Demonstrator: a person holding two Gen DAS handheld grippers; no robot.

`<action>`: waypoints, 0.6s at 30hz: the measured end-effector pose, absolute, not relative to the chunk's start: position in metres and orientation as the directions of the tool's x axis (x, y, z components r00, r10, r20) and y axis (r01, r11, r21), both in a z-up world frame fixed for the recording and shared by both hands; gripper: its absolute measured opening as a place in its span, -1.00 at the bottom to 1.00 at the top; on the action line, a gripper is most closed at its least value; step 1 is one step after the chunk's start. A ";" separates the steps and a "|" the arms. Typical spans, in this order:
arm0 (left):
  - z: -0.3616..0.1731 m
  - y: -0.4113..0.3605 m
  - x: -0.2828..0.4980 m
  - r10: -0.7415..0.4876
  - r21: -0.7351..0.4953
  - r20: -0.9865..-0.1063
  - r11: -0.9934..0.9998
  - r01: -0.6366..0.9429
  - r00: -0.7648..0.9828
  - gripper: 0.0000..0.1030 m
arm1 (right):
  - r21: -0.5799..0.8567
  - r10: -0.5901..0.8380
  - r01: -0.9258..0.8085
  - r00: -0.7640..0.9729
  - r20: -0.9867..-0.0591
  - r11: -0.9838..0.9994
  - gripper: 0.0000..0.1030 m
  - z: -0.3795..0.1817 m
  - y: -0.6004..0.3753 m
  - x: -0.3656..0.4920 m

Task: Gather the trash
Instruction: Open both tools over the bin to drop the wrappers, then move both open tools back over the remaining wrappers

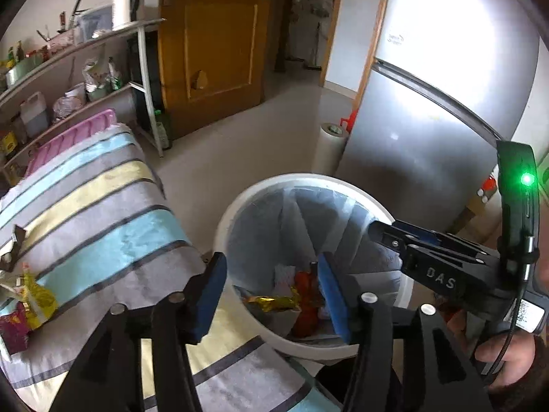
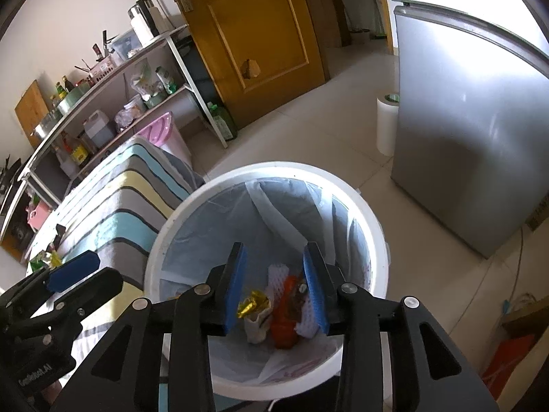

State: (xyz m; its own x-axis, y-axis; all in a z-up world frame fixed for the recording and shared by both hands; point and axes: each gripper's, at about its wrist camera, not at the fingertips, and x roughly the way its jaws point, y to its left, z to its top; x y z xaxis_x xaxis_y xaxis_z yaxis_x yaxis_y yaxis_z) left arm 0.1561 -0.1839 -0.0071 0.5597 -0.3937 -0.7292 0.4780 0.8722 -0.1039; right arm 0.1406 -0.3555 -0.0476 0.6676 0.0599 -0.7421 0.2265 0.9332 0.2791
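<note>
A white trash bin point(image 1: 240, 199) with a pale liner stands on the floor beside the striped table; it also shows in the right wrist view point(image 2: 370, 226). In it lie a gold wrapper point(image 2: 252, 304), a red wrapper point(image 2: 283, 322) and white foam netting point(image 2: 276, 276). My right gripper point(image 2: 276, 292) is open and empty above the bin's mouth. My left gripper point(image 1: 271, 295) is open and empty over the bin's near edge. More wrappers point(image 1: 31, 304), yellow and maroon, lie on the striped cloth point(image 1: 103, 199) at the far left.
A silver fridge point(image 2: 463, 137) stands right of the bin, with a white roll point(image 2: 386, 123) by it. A shelf rack point(image 2: 103, 103) with bottles and jars lines the left wall. A wooden door point(image 2: 260, 34) is behind. Tiled floor lies between.
</note>
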 end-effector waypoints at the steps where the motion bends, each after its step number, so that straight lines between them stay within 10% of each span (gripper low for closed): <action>1: -0.006 -0.181 0.156 -0.389 -0.101 -0.725 0.876 0.471 0.568 0.23 | 0.282 0.062 0.224 0.672 -0.738 0.933 -0.29 -0.046 -0.354 0.140; 18: 0.012 -0.089 0.145 -0.314 -0.125 -0.678 0.940 0.317 0.665 0.27 | 0.292 0.150 0.065 0.741 -0.654 0.954 -0.26 -0.001 -0.283 0.136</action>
